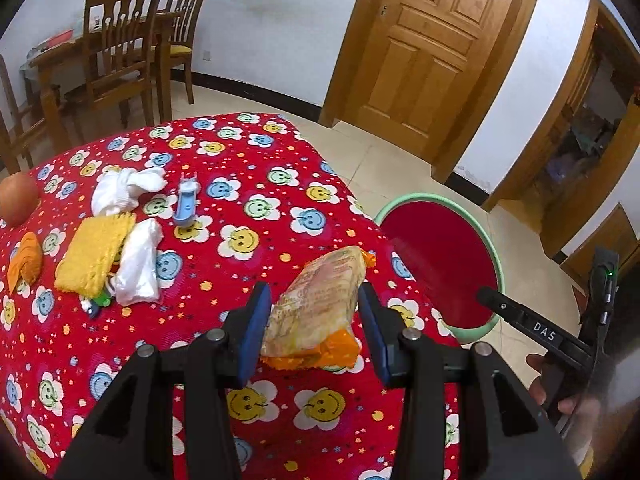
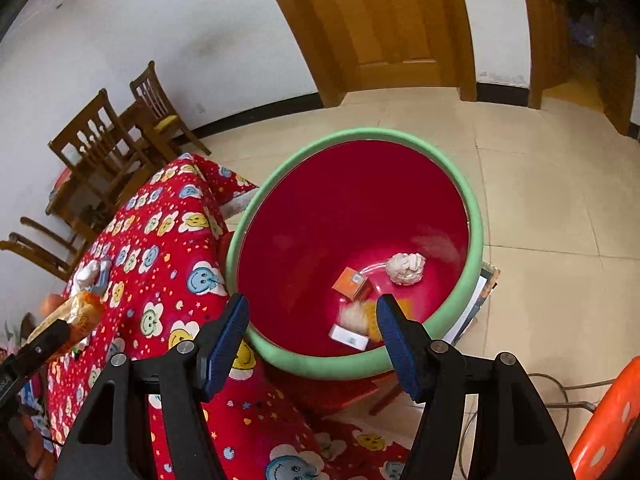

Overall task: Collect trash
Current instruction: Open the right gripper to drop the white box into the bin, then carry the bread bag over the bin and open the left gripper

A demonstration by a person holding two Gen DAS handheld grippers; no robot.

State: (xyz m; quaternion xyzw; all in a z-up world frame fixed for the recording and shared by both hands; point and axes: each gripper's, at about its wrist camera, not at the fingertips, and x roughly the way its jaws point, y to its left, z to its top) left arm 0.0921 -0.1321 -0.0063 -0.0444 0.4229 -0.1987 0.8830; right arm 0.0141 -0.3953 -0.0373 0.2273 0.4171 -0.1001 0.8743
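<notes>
My left gripper (image 1: 314, 294) is open, its blue pads on either side of a yellow-orange snack wrapper (image 1: 320, 304) lying on the red smiley tablecloth (image 1: 248, 248); the wrapper also shows in the right wrist view (image 2: 82, 314). My right gripper (image 2: 312, 314) is open and empty above the red basin with a green rim (image 2: 474, 216). Inside the basin lie a crumpled paper ball (image 2: 406, 267), an orange box (image 2: 352, 283), a white card (image 2: 348, 337) and a blurred piece of trash (image 2: 354, 316). More trash on the table: white tissues (image 1: 126, 190), a white plastic bag (image 1: 138, 264), a yellow wrapper (image 1: 94, 254).
A blue clip-like item (image 1: 187, 204), an orange fruit (image 1: 18, 199) and an orange peel (image 1: 26, 262) lie on the table. Wooden chairs (image 1: 120, 52) stand behind it, a wooden door (image 1: 424, 48) beyond. An orange plastic stool (image 2: 604, 424) is at the right. The basin (image 1: 440, 264) sits off the table's right edge.
</notes>
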